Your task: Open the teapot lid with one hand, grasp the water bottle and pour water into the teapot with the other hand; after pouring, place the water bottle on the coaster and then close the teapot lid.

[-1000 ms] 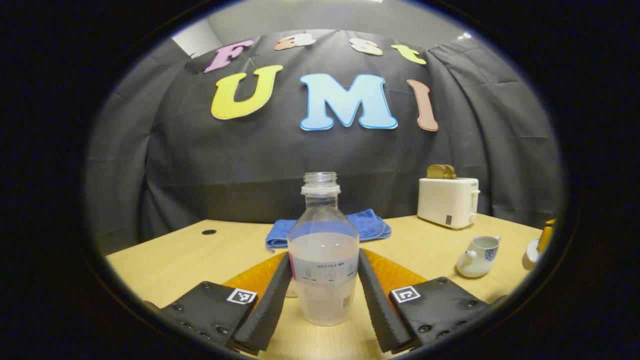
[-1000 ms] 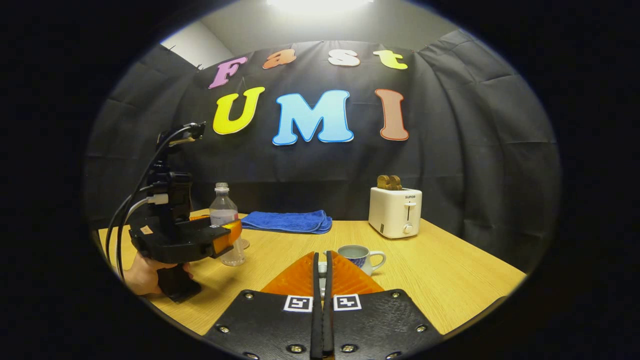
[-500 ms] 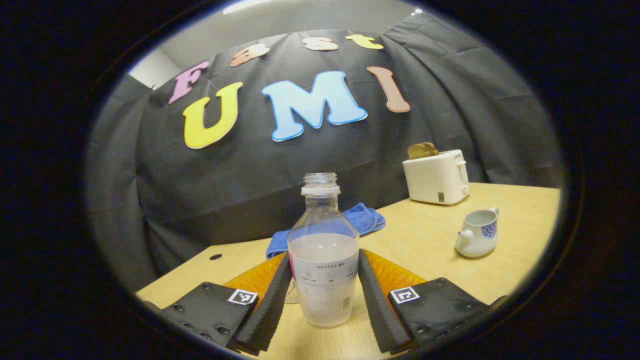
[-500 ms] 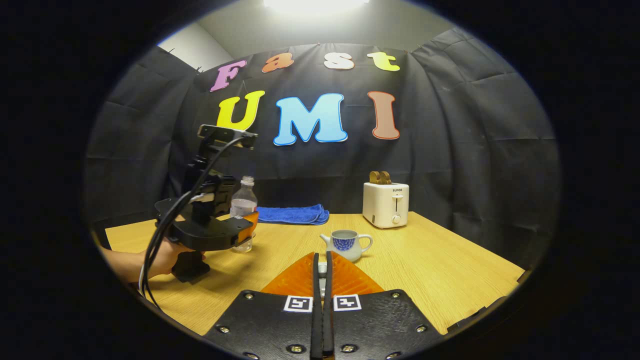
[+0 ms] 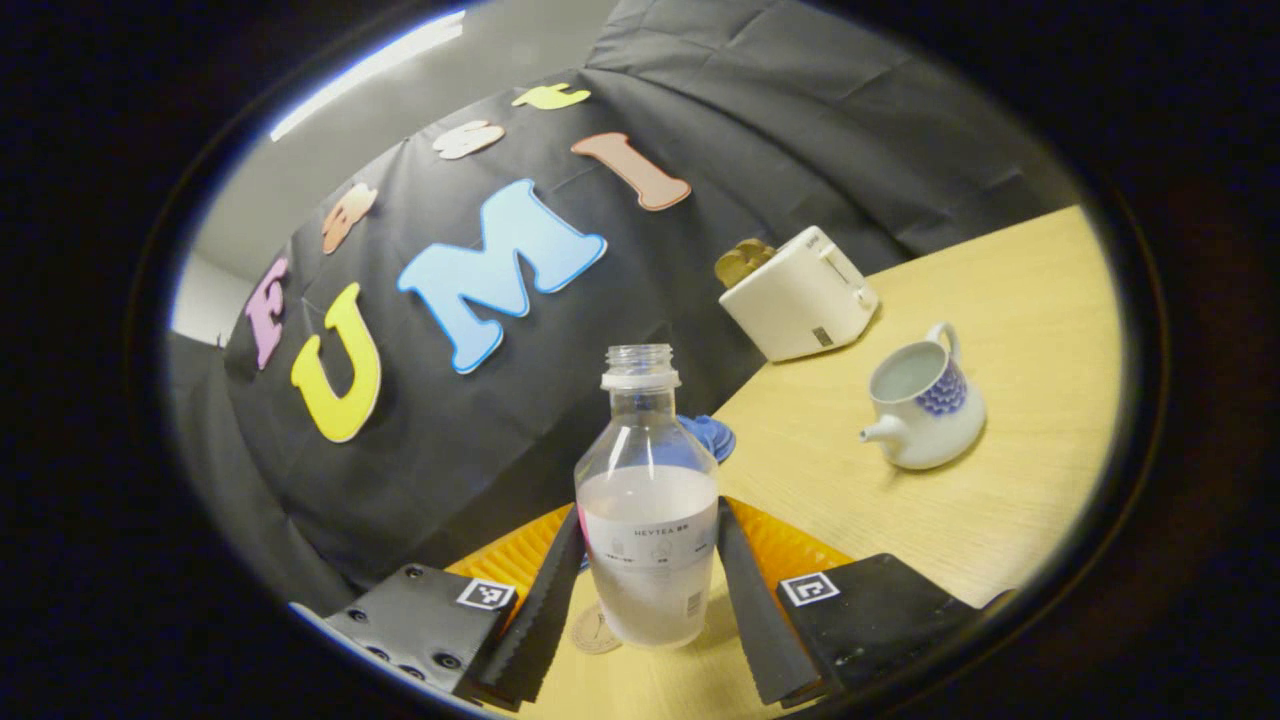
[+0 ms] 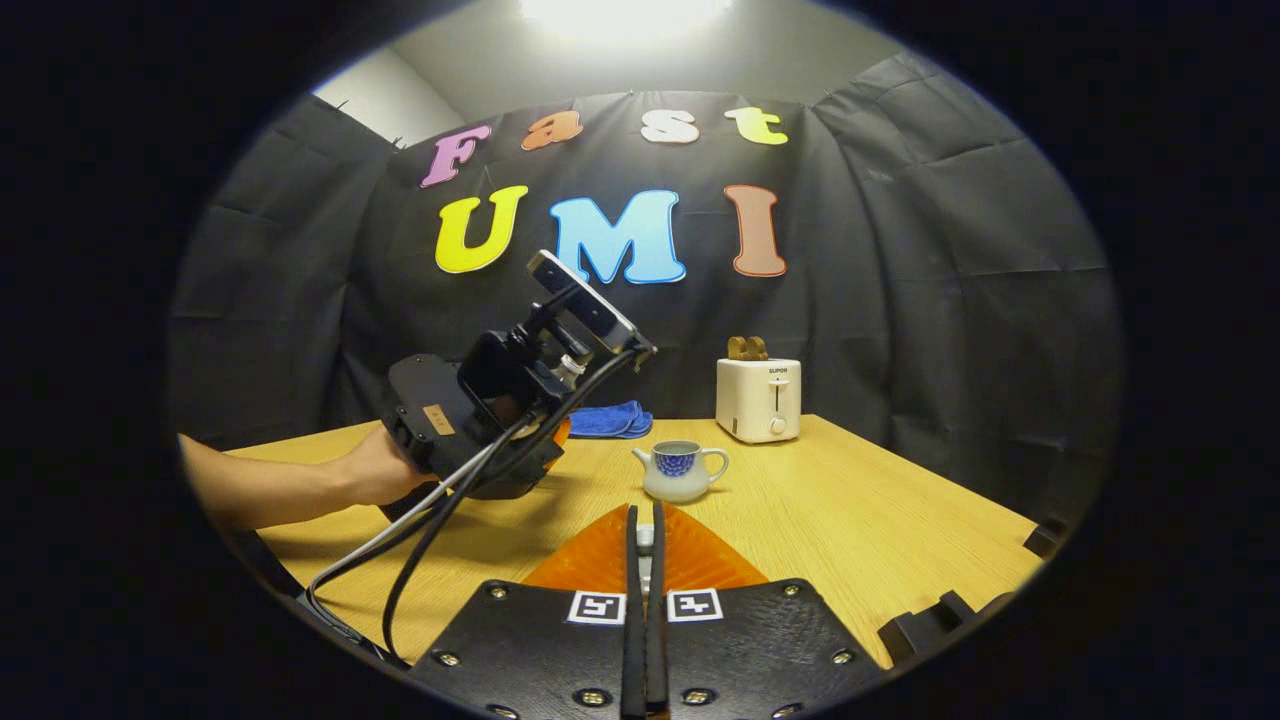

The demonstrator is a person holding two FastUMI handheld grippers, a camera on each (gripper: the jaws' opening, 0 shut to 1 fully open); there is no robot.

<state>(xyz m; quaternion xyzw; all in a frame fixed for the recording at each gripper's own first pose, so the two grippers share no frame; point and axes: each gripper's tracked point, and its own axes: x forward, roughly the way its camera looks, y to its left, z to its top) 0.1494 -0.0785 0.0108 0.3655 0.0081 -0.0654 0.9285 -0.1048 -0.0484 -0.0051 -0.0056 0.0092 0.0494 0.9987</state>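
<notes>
I'm working over a pale wooden table (image 6: 850, 520) in a booth hung with black cloth, a bright ceiling light above.

In the left gripper view, my left gripper (image 5: 648, 590) has both fingers (image 5: 548, 600) pressed against the sides of the water bottle (image 5: 648, 520), clamped on its lower, labelled part. The bottle has no cap, is a bit over half full of cloudy water, and runs straight up between the fingers, while the table and wall behind it lean sharply, so the whole gripper is tilted. Just below the bottle's base a small round coaster (image 5: 594, 632) lies on the wood; I cannot tell whether the bottle touches it. Beyond the bottle's neck a folded blue cloth (image 5: 708, 436) peeks out. Farther right stands the teapot (image 5: 922, 398), white with a blue pattern, its mouth uncovered, spout towards the bottle. Behind it sits a white toaster (image 5: 800, 296) with toast in its slots.

In the right gripper view, my right gripper (image 6: 645, 560) has its fingers drawn together on something small and pale, very likely the teapot lid (image 6: 645, 540), though I can't make it out clearly. Ahead, the teapot stands on the table, well apart from the gripper. To the left, a hand (image 6: 375, 470) holds the left gripper, tilted, cables trailing down; the bottle is hidden behind it. The blue cloth and the toaster stand by the wall.
</notes>
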